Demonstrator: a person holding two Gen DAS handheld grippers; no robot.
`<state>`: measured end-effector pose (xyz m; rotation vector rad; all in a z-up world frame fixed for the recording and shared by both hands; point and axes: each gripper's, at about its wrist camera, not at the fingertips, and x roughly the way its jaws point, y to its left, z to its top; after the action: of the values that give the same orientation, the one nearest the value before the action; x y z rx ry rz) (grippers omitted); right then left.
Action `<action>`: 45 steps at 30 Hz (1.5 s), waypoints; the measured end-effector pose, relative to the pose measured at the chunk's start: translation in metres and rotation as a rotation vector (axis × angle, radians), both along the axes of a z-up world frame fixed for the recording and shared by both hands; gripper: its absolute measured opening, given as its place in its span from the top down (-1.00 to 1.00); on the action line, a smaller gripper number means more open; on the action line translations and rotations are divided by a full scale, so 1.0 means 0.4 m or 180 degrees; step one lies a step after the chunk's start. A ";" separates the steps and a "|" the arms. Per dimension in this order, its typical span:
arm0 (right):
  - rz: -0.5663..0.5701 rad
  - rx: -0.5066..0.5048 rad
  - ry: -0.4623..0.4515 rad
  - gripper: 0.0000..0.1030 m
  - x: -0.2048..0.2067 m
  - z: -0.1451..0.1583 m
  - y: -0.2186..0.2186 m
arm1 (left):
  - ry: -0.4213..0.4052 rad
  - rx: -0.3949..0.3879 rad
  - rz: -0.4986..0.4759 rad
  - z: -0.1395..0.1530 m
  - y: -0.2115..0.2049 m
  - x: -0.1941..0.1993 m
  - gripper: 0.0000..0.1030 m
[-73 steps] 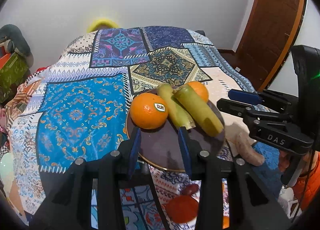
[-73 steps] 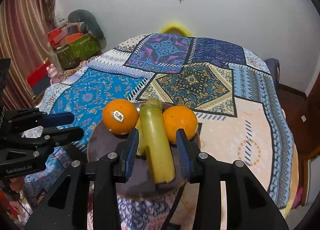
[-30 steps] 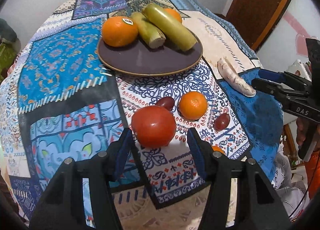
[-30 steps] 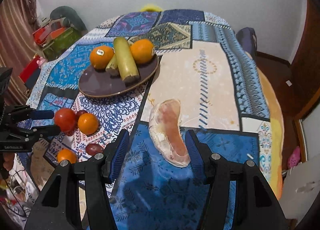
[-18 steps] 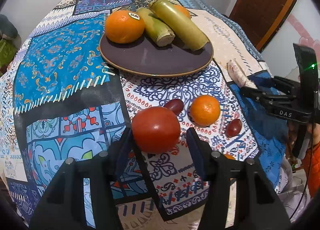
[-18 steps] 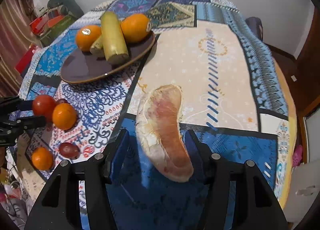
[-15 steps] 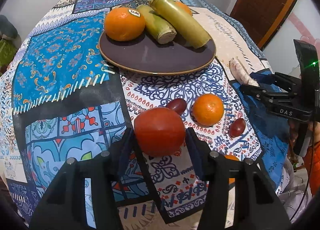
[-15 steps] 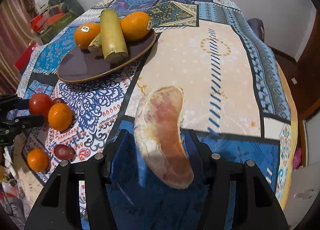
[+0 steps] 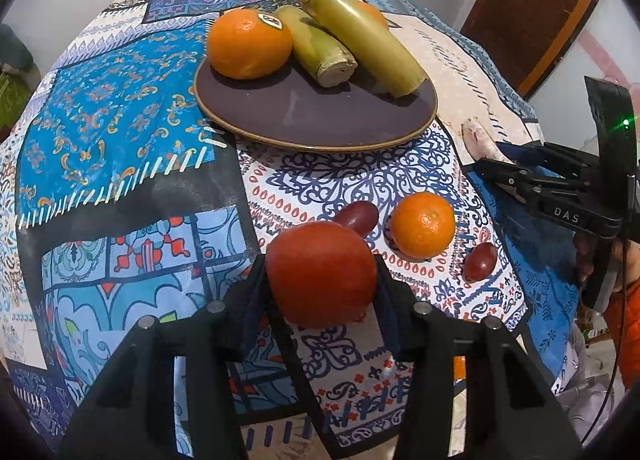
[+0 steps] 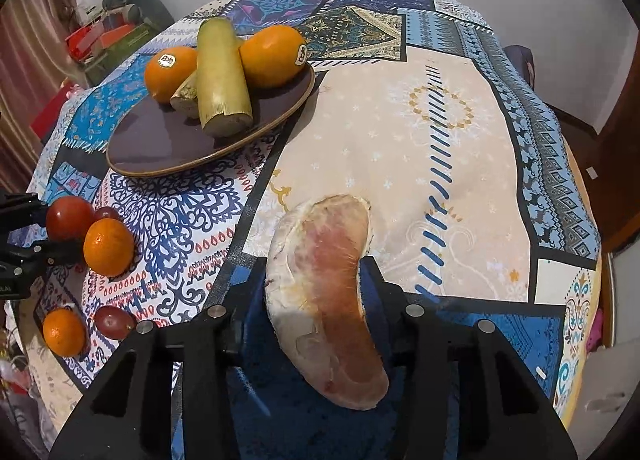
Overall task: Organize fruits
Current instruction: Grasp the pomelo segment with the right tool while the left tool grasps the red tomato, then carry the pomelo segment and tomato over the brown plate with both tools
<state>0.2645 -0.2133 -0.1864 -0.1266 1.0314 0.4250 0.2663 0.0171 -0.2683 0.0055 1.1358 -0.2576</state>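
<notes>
**Both grippers closing on fruit short of the plate**

Left wrist view: the left gripper (image 9: 322,272) has just been closing and clamps the tomato (image 9: 321,272); the plate (image 9: 288,126) lies straight ahead, beyond it.

Right wrist view: the right gripper (image 10: 316,292), jaws just closing, pinches the pomelo segment (image 10: 324,292), whose long axis runs along the fingers; the plate lies ahead-left.

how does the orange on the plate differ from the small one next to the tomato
The plate orange is bigger, carries a sticker and sits on the dark plate against a green stalk. The small orange has no visible sticker and lies on the cloth. Both are round, orange and not gripped.
</notes>
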 end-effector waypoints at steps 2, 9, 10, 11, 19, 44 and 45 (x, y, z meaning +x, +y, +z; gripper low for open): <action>-0.0028 0.0002 0.0008 0.22 -0.002 0.005 0.000 | -0.0016 0.0004 0.0013 0.008 0.006 -0.007 0.06; -0.0073 0.0143 -0.0047 0.23 -0.017 0.049 -0.003 | -0.0150 0.0023 0.0121 0.057 0.041 -0.032 0.07; -0.0074 0.0150 -0.0086 0.23 -0.018 0.060 -0.002 | -0.0168 0.0024 0.0135 0.064 0.045 -0.033 0.07; -0.0065 0.0157 -0.0128 0.23 -0.019 0.073 0.001 | -0.0192 0.0022 0.0151 0.072 0.050 -0.032 0.07; 0.0027 0.0181 -0.0437 0.23 0.002 0.160 0.044 | -0.0377 -0.0006 0.0253 0.131 0.071 0.000 0.07; 0.0435 0.0449 -0.0518 0.23 0.121 0.175 0.279 | -0.0465 -0.0056 0.0214 0.109 0.062 0.186 0.07; 0.0443 0.0447 -0.0518 0.23 0.123 0.173 0.280 | -0.0461 -0.0055 0.0210 0.105 0.060 0.193 0.07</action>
<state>0.3137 -0.1011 -0.1172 -0.1057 0.8326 0.6023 0.3435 0.0412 -0.2264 -0.0282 0.9880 -0.2051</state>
